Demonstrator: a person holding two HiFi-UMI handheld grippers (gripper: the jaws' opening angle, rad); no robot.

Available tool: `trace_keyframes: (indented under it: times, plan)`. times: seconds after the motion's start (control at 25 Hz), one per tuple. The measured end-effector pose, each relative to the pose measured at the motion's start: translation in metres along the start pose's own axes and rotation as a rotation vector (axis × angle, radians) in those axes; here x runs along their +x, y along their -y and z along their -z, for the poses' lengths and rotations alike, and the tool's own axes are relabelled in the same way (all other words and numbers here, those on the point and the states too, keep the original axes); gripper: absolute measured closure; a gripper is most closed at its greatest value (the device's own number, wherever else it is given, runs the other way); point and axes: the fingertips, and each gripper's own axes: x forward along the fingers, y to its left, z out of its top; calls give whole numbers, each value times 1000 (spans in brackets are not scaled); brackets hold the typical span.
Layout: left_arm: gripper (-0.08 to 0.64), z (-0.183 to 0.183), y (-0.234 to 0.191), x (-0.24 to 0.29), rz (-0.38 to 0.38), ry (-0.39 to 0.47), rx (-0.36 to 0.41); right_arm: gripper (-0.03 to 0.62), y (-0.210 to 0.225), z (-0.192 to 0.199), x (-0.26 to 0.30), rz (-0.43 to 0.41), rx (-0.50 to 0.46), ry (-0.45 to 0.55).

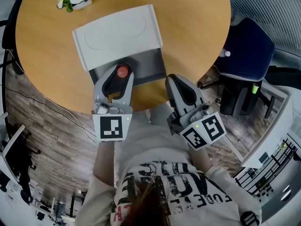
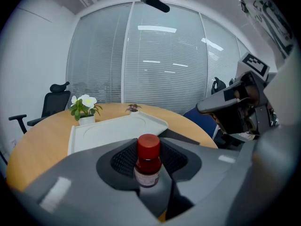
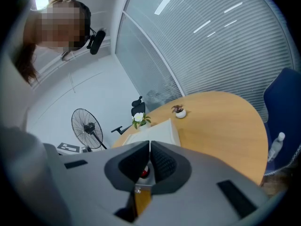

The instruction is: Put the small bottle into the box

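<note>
Red-capped small bottle (image 2: 148,161) was grasped upright in the left gripper's (image 1: 121,74) fingers, the open grey box (image 1: 150,62) just beyond at twelve o'clock; the right gripper's (image 3: 149,149) fingers were clenched, empty.

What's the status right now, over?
Left gripper shut on small bottle, over the open box. Right gripper shut, empty. Nothing in the way.

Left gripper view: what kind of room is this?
Probably an office meeting room: a round table, full-height blinds along the back wall, and a black office chair.
</note>
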Motion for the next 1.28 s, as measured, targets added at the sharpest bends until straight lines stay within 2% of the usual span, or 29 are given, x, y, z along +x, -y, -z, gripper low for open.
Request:
trace_keyframes:
  times: [0.32,0.56,0.92,1.28]
  plan:
    - [411,1,0,1,11,-8,7,577,-3,1,3,0,-1,-12]
    - [411,7,4,-3,36,-24,90,577,-10,-2,3,-7,-17,0]
    - [411,21,10,-7,34,-59,108,577,-19,-5,4,-1,-29,16]
    - [411,21,11,-4,46,-58,115,577,-23,-5,6,18,-27,28]
